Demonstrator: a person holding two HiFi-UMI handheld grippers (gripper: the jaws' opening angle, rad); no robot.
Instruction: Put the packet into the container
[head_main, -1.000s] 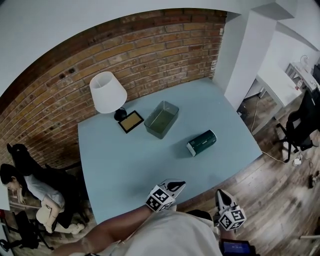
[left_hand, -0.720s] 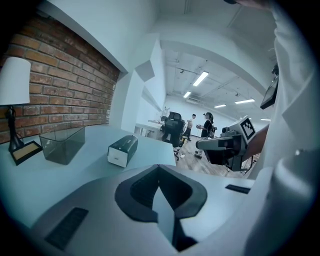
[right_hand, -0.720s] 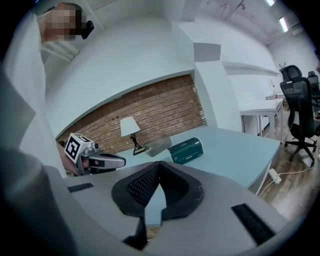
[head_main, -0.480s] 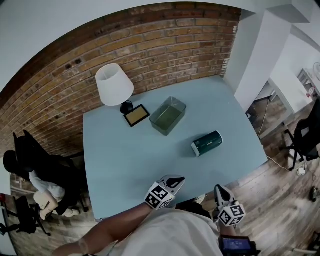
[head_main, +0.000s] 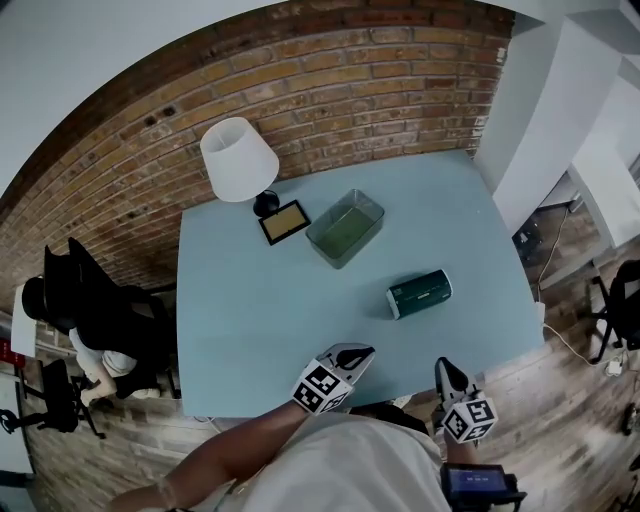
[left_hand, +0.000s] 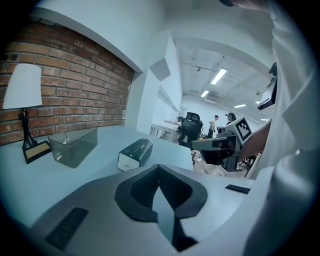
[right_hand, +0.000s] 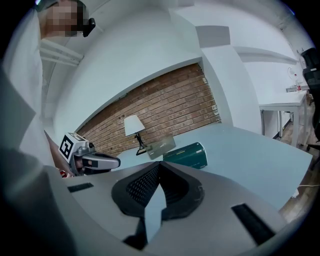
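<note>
Packet well ahead of right claw, apparently shut.

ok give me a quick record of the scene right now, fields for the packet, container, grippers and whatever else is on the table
packet: green, lying on its side on the table, untouched
container: clear, empty, apart from the packet
left gripper: shut, empty
right gripper: shut, empty
other items: lamp, small frame, both left of the container in the head view

packet print: unreadable | framed panel content: too small
</note>
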